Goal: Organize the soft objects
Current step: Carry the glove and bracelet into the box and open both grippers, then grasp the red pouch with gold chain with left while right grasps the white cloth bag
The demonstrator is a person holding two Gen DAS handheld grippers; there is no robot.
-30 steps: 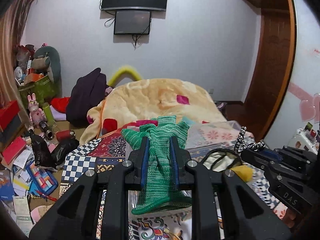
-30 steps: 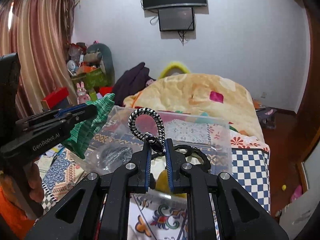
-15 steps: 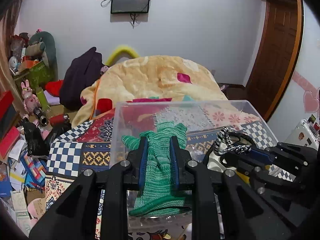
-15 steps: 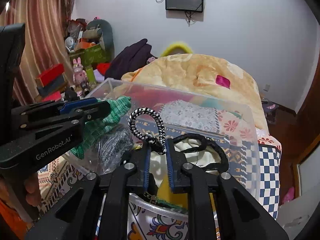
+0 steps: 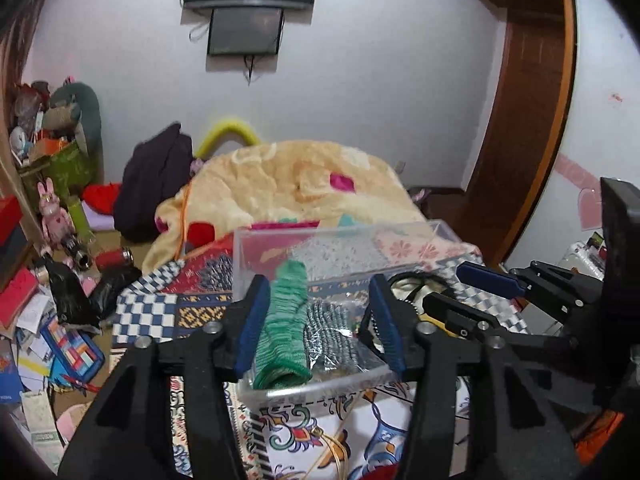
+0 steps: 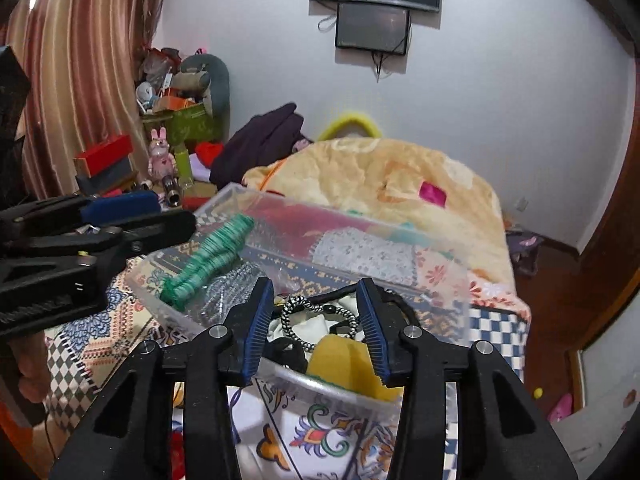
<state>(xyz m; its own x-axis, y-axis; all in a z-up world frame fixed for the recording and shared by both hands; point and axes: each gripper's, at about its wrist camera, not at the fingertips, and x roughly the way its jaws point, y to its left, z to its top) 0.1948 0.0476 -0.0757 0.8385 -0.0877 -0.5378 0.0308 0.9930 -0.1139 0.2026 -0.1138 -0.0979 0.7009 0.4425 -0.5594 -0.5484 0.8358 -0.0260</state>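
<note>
Left wrist view shows us our left gripper spread wide, the green knit piece lying released in the clear bin at 6 o'clock, while right wrist view shows our right gripper likewise released above the black-and-white cord in that bin.

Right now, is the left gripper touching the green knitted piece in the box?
Apart. The right wrist view shows the left gripper, jaws open, ending short of the green knitted piece; the clear box rim is visible between them.
</note>
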